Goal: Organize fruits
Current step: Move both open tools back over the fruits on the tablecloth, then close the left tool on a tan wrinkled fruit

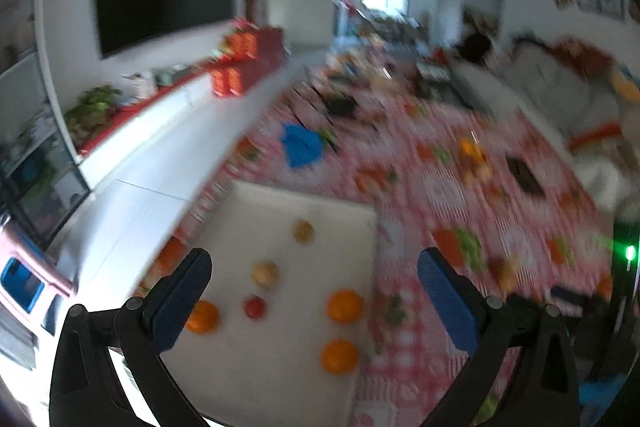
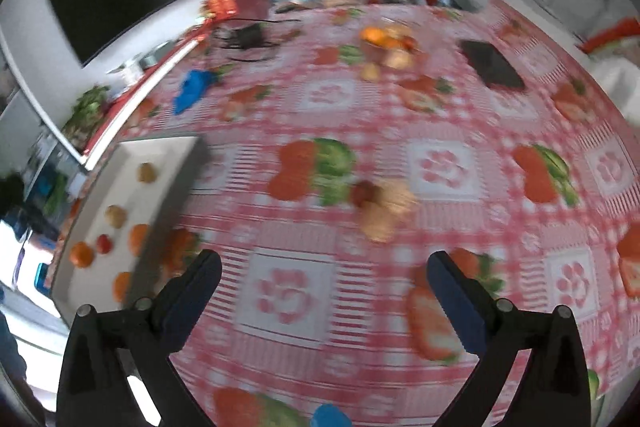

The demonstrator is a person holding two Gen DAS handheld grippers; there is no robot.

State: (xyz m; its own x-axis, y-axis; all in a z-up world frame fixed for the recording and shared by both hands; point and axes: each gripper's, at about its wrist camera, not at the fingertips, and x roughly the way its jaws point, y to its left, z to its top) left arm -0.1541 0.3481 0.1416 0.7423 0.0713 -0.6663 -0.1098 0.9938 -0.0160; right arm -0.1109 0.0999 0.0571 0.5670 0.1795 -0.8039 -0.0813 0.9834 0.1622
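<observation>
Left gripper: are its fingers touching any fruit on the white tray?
Apart. The left wrist view shows the left gripper open and empty above the white tray, with nothing pressed against either of its fingers.

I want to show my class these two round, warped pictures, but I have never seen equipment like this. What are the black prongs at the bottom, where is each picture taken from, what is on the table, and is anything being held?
No robot is here: a person holds a two-fingered black gripper in each hand, and each carries a wide-angle camera looking along its fingers. One picture comes from the left gripper, the other from the right gripper. Both are open and hold nothing. On the red-and-white checked tablecloth lies a flat white rectangular tray holding six small fruits, among them a round orange fruit and a small red fruit. The right view shows a blurred loose cluster of fruit on the cloth and a farther pile of fruit, its container unclear.
</observation>
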